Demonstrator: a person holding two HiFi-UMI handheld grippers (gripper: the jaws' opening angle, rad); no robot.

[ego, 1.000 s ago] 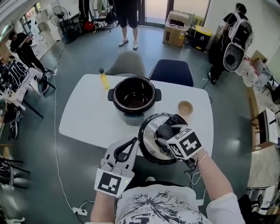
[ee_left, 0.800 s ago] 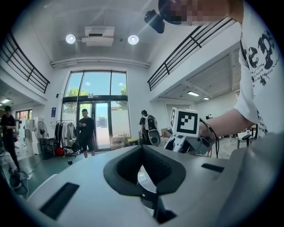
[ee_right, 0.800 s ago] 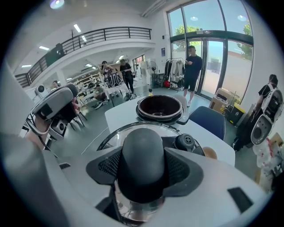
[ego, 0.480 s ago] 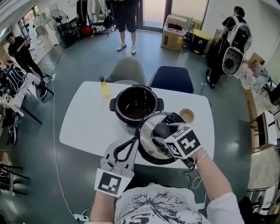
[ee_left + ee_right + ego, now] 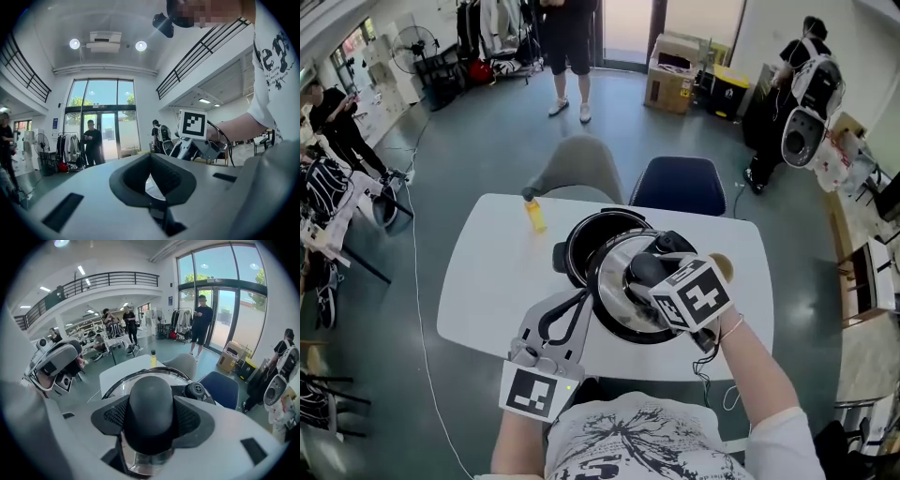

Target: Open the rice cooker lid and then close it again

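Note:
The black rice cooker pot (image 5: 578,236) stands open on the white table (image 5: 487,291). Its round steel lid (image 5: 614,286) hangs above the pot's near side and covers part of it. My right gripper (image 5: 649,274) is shut on the lid's black knob (image 5: 151,401), pads on both sides of it. My left gripper (image 5: 582,300) reaches the lid's left rim; in the left gripper view its pads (image 5: 168,176) stand almost together with a pale sliver of rim between them. The pot's inside is mostly hidden by the lid.
A yellow bottle (image 5: 533,214) stands at the table's far left, and a small wooden bowl (image 5: 724,264) peeks out right of my right gripper. A grey chair (image 5: 581,161) and a blue chair (image 5: 680,185) are behind the table. People stand further off.
Both grippers have carried the lid away from me, from beyond the table's near edge to over the pot. The grip on the knob is unchanged.

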